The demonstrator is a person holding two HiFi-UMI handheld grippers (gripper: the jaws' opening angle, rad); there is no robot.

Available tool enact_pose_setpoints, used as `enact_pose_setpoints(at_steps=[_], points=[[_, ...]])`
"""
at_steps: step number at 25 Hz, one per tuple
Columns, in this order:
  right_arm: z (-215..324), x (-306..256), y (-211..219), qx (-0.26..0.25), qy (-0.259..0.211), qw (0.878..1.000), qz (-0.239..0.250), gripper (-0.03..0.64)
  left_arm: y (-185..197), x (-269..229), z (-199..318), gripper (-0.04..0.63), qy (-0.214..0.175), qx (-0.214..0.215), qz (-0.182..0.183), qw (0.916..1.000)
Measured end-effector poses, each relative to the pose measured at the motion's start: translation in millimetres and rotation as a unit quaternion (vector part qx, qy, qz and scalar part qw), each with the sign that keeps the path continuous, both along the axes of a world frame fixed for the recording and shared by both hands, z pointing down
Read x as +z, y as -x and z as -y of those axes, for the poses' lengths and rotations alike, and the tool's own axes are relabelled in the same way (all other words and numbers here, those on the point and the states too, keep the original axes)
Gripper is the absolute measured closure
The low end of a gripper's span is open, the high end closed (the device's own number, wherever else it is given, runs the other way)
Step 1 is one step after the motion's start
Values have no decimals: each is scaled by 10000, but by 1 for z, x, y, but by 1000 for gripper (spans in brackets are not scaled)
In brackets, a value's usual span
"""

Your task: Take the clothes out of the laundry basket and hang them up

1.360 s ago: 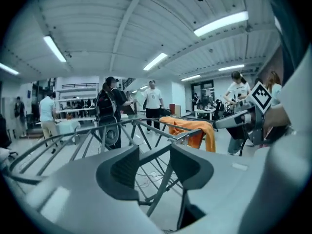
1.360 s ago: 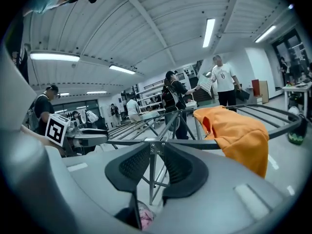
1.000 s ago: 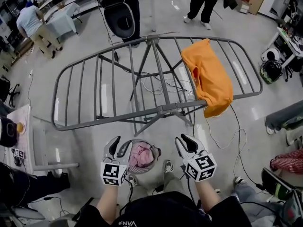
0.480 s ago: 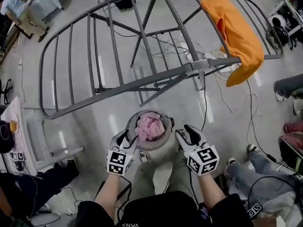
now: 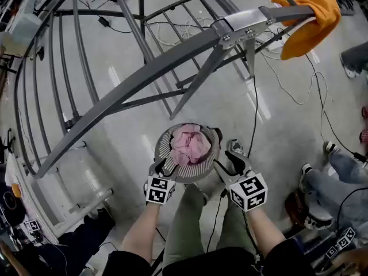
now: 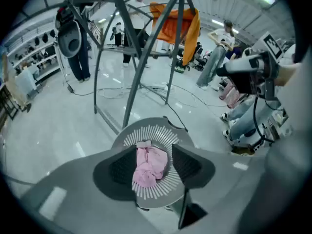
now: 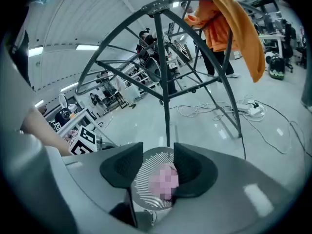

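Observation:
A round grey slatted laundry basket [image 5: 165,148] stands on the floor under the grey drying rack [image 5: 172,56], with a crumpled pink garment [image 5: 190,144] inside. An orange garment [image 5: 313,16] hangs over the rack's far right end. My left gripper [image 5: 163,167] hovers at the basket's near left rim and my right gripper [image 5: 230,164] at its near right rim. Both have just been opening and stand open, gripping nothing. In the left gripper view the pink garment [image 6: 148,165] shows below the gap of my left gripper [image 6: 153,162]. My right gripper [image 7: 158,167] frames the basket [image 7: 146,179] likewise.
The rack's slanted legs [image 5: 201,79] cross just beyond the basket. White and black cables [image 5: 270,68] trail over the floor at the right. Another person's legs and shoes [image 5: 339,177] are at the right edge. My own legs [image 5: 190,223] are right behind the basket.
Both grippers have come down from in front of the rack to the basket's near rim. Their jaws stand wider apart. The rack has slid up and out of the head view.

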State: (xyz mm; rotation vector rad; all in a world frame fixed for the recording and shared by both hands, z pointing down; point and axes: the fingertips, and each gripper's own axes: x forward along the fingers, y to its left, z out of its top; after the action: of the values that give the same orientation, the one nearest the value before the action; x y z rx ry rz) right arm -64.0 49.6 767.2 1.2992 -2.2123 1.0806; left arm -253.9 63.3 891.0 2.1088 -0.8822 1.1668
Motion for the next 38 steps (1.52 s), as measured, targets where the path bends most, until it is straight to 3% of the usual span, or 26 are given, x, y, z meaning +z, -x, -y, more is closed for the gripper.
enact_pose_setpoints(at_steps=[3, 9, 11, 14, 20, 26, 32, 33, 35, 38], points=[[-1, 34, 3, -109, 22, 9999, -45, 430, -2, 47, -11, 391, 268, 179, 193, 9993], [-14, 95, 12, -74, 49, 9999, 104, 430, 2, 135, -12, 377, 770, 94, 592, 9952], [-24, 115, 16, -9, 112, 9997, 228, 431, 2, 161, -6, 377, 873, -94, 603, 9943], [-41, 140, 20, 60, 247, 9988, 410, 430, 3, 197, 5, 377, 993, -699, 463, 9915], [-51, 149, 19, 65, 299, 9965, 775, 431, 19, 252, 25, 376, 981, -1696, 434, 9796], [-48, 156, 13, 97, 194, 9960, 868, 431, 36, 303, 23, 350, 1212, -1779, 608, 9747], [-54, 172, 21, 0, 366, 9953, 900, 431, 32, 338, -5, 356, 2061, -1859, 496, 9594], [-56, 172, 23, -11, 398, 9952, 895, 431, 31, 336, -8, 399, 2091, -1788, 537, 9599], [-57, 167, 26, -14, 393, 9954, 877, 431, 33, 328, -8, 563, 1970, -1588, 661, 9652], [-55, 156, 28, -35, 351, 9957, 856, 431, 29, 296, 6, 578, 1453, -1114, 822, 9797]])
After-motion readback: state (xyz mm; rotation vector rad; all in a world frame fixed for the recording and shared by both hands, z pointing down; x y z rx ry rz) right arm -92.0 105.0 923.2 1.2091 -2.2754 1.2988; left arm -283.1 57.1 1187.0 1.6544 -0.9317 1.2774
